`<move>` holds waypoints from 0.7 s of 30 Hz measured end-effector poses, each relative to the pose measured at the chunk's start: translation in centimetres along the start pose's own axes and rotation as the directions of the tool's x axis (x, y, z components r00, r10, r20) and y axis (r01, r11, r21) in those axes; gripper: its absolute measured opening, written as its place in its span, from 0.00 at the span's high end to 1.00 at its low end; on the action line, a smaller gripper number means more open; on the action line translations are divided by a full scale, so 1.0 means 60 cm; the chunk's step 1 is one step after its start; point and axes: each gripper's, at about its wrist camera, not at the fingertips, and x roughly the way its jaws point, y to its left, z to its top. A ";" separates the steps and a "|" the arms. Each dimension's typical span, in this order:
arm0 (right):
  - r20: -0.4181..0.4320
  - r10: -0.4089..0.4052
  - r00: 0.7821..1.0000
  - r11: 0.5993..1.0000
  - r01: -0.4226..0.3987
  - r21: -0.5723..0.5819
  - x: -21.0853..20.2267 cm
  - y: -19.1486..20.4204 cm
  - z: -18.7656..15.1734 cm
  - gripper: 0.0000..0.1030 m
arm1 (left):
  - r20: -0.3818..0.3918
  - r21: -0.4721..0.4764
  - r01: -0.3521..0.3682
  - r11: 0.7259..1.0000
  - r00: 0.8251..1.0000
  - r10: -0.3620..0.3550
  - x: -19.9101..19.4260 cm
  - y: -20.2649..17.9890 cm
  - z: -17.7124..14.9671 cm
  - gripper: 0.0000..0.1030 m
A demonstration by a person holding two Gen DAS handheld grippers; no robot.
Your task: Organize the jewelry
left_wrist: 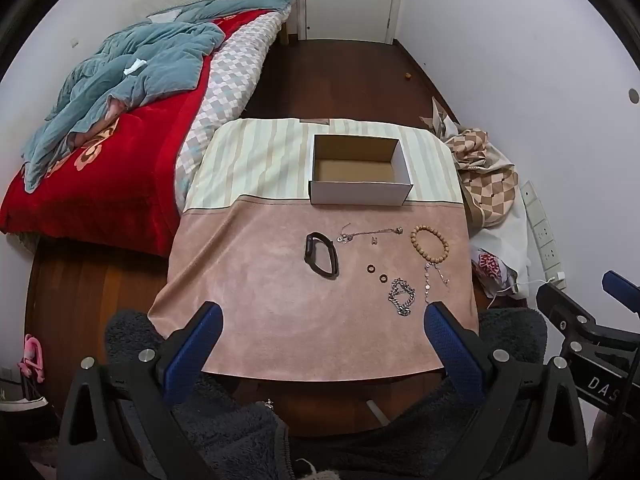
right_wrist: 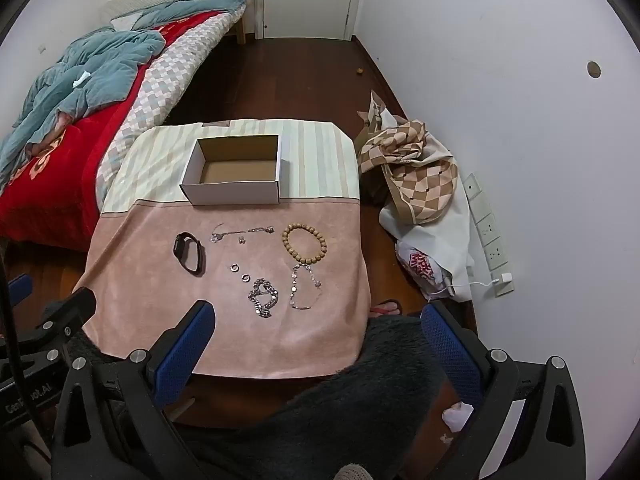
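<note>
Both tongs [left_wrist: 322, 316] [right_wrist: 316, 316] wide apart, nothing held; box [left_wrist: 360, 194] bare inside.

both hand-held grippers, left [left_wrist: 322, 314] and right [right_wrist: 316, 314], tilt steeply downward, jaws spread wide, holding nothing.

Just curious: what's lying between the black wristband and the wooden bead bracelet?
A thin chain and two small rings; the right wrist view shows them clearest.

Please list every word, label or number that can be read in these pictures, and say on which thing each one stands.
"DAS": white letters on the black body of the right gripper, cut off by the picture edge.
"Gen…ot.AI": on the black body of the left gripper, middle letters hidden by a cable.
Red print on the white bag: too distorted to read.
</note>
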 end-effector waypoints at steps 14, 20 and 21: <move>0.000 -0.002 1.000 1.000 0.002 -0.003 0.004 0.001 -0.002 0.00 | 0.003 0.001 -0.001 1.000 1.000 0.001 0.000 -0.001 -0.001 0.00; -0.001 0.000 1.000 1.000 0.000 -0.005 0.002 0.001 -0.001 0.00 | 0.003 0.001 -0.001 1.000 1.000 0.001 0.000 -0.001 -0.003 0.00; -0.001 0.003 1.000 1.000 -0.003 -0.004 0.002 0.001 -0.002 0.00 | 0.003 0.001 -0.003 1.000 1.000 0.003 0.000 -0.002 -0.004 0.00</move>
